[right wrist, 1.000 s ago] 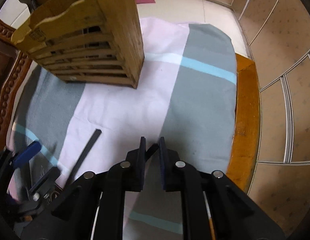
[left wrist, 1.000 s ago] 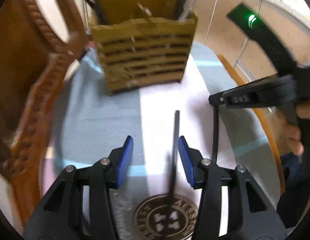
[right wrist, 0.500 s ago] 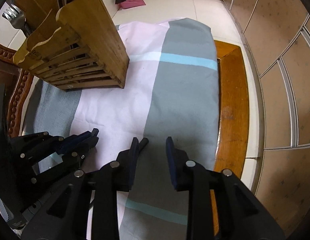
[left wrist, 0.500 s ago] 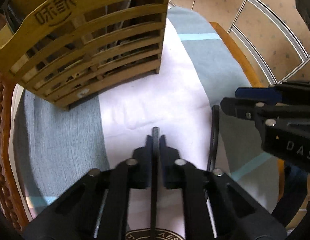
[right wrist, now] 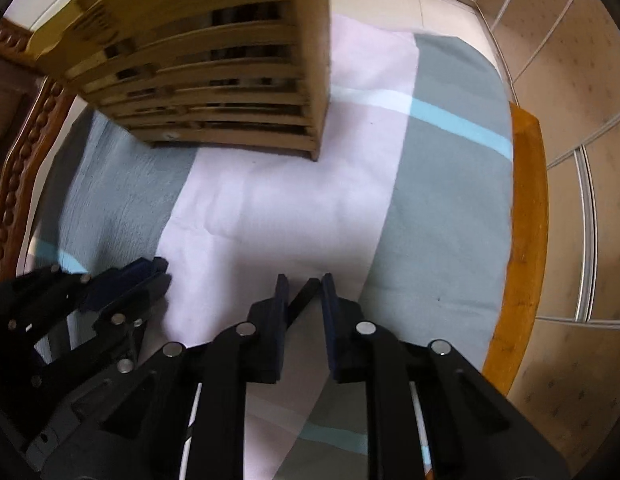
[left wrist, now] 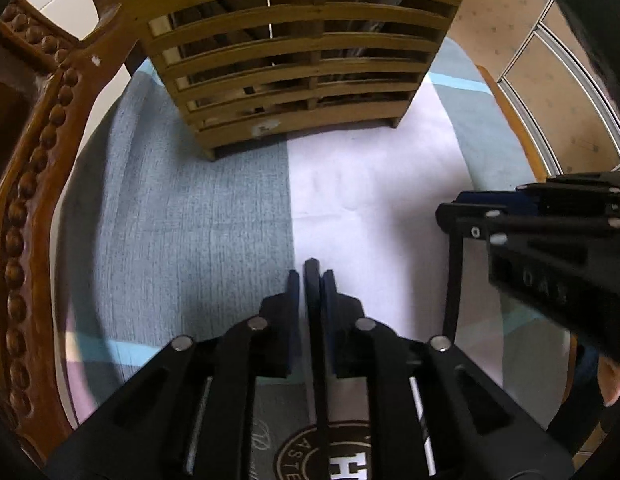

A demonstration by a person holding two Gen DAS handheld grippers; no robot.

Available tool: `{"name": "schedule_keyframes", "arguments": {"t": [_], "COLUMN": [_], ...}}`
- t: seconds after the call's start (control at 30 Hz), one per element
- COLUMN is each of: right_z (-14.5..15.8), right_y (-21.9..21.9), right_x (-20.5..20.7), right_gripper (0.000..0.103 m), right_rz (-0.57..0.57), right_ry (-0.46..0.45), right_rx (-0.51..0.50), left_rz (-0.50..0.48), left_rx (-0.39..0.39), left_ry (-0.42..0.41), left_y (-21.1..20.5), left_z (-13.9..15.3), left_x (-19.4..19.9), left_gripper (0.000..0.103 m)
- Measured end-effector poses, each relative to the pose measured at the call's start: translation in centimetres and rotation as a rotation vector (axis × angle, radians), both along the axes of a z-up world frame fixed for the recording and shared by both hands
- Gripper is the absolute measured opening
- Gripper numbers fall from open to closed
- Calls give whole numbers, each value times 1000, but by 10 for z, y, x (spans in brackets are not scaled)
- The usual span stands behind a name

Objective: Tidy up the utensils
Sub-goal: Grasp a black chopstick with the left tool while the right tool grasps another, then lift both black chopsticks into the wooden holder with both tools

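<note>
A second ago my left tool (left wrist: 310,276) stood wide over a black chopstick (left wrist: 311,280) lying on the cloth (left wrist: 190,220). Its jaws then closed on the stick, and they have eased a touch since. I read it as clamped on that stick, whose tip pokes out just past the pads. My right tool (right wrist: 304,286) was pinched narrow on the second chopstick (right wrist: 306,294), its jaws spread half a second back, and they have just been closing again. The stick lies slanted between the pads, but a gap shows on the right side, so I cannot tell whether it is truly gripped.

For the task that means one stick secured and the other perhaps being re-gripped. The holder (left wrist: 302,60) stands on the cloth ahead of both tools, well apart from them.

Hard to read: the holder's top is cut off in both views, so I cannot see which compartment is free. Dark shapes show behind its slats, and I cannot name them. The lower ends of both sticks hide under the tools. The right view is a bit blurred.
</note>
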State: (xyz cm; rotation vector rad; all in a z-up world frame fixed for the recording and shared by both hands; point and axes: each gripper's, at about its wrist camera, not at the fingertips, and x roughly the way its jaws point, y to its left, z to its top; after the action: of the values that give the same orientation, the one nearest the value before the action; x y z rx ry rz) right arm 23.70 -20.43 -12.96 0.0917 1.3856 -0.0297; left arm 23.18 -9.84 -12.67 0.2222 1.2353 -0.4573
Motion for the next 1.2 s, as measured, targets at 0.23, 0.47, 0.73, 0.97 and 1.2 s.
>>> {"name": "schedule_keyframes", "arguments": {"t": [0.23,0.47,0.73,0.97,1.2], "right_z": [-2,18,130,192,212], "right_y": [7,14,7,-2,-5], "right_x": [6,-5,-40,-68,-91], "right_gripper": [24,14,10,7,7], "right_rz": [4,7,19,32,30], "right_ry": [35,-46,-335,-528,-577], "right_rx": [-30,18,109,141,190], "left_rz": [-13,-2,59,111,122], "left_rx": [11,-39,-165,-247,-304], "left_ry": [0,-27,-222,-401,-453], "left_y": [-14,13,41,68,71], "left_z": [-4,18,102,170,183], "left_x": [8,-1,-16,-32,-54], "left_gripper": [16,8,7,7,7]}}
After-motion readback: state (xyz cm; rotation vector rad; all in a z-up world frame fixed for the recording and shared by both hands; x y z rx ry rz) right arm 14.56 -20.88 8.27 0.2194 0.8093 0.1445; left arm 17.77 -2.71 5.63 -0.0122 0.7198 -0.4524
